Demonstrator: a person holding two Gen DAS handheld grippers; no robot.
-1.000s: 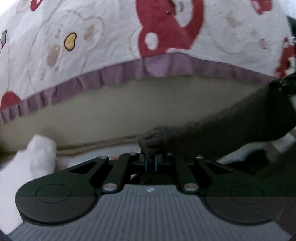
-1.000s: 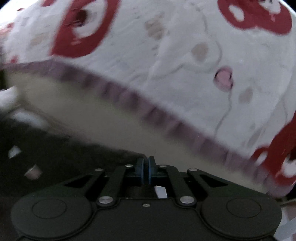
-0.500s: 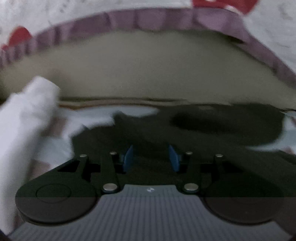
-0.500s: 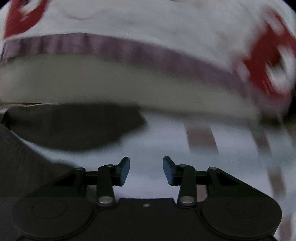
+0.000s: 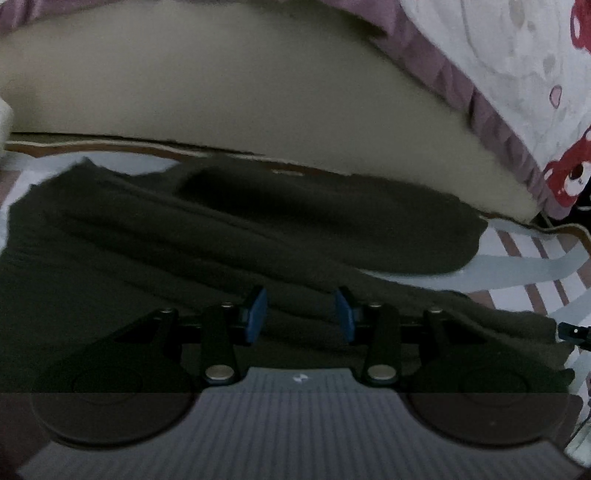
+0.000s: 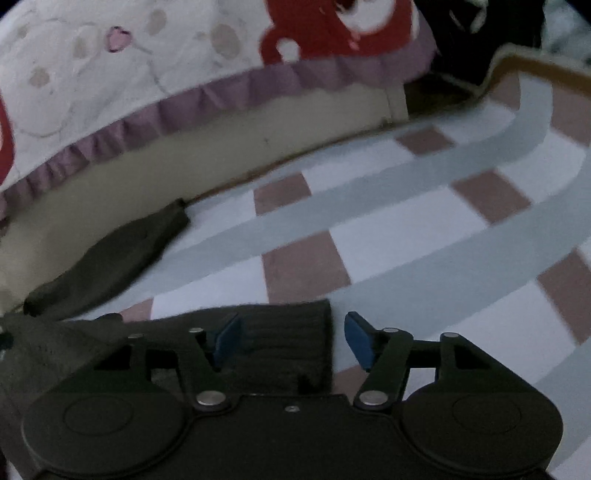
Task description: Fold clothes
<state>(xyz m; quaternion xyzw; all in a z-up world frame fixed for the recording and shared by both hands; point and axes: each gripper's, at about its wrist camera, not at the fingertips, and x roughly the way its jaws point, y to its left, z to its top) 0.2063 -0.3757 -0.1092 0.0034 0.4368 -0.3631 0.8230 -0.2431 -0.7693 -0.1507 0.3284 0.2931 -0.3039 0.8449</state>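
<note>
A dark olive knitted garment lies spread on the checked sheet, partly folded over itself, reaching back to the mattress edge. My left gripper hovers low over its middle, open, blue pads apart with nothing between them. In the right wrist view the garment's ribbed end lies under the gripper, and a sleeve stretches to the far left along the mattress. My right gripper is open just above that ribbed end, its left pad over the cloth, its right pad over the sheet.
A beige mattress side with a purple frilled, red-and-white cartoon quilt rises right behind the garment. The sheet has pink, white and grey checks and stretches to the right. A dark gap lies past the mattress corner.
Both grippers held the garment shut a second ago, then let go and opened. The garment now lies flat on the sheet. The right gripper has swung right toward its ribbed end.
</note>
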